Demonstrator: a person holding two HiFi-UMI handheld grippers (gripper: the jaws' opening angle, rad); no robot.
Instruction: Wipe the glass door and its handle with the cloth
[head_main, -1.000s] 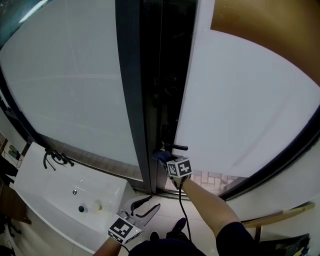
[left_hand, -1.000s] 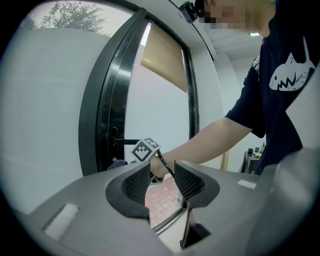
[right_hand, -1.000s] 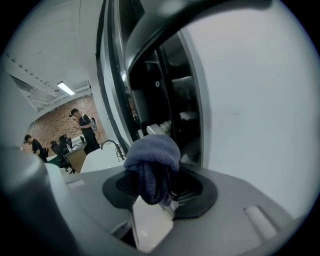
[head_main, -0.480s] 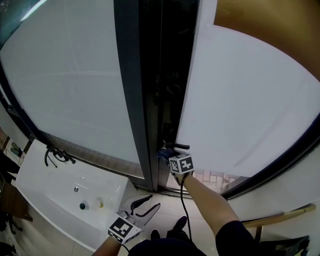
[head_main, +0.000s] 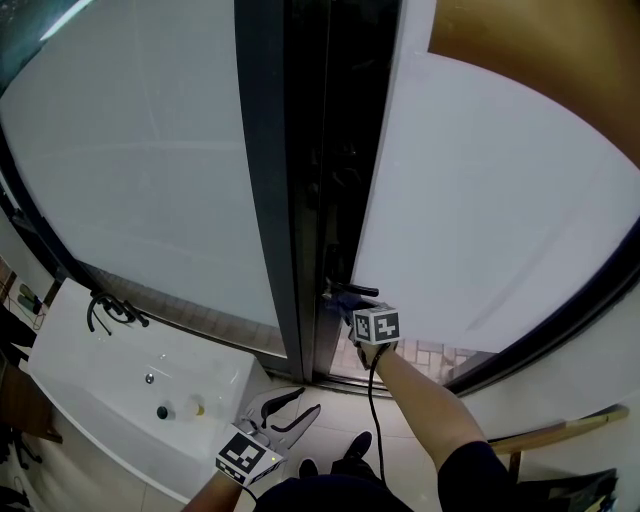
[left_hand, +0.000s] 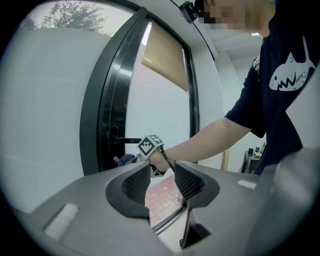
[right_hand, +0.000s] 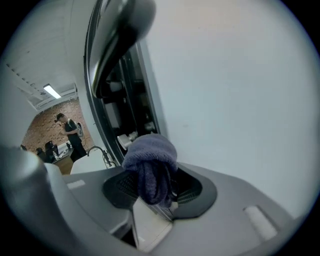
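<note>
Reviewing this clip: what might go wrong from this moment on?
1. The cloth sits bunched in the right gripper; dragging over the handle may pull it loose.
2. Only a small wad pads the gripper, so hard plastic might knock the glass door, which looks ajar and may swing.

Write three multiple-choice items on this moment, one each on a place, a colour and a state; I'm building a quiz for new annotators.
1. Where is the cloth?
A. in the right gripper, by the door handle
B. in the left gripper
C. hung over the door handle

2. What colour is the door handle?
A. gold
B. black
C. white

3. How does the left gripper stand?
A. shut on the cloth
B. shut on the door handle
C. open, empty

Key: 1 A, the right gripper view shows its jaws clamped on the cloth; 2 B, it shows black in the head view; 3 C, a clear gap shows between its jaws.
</note>
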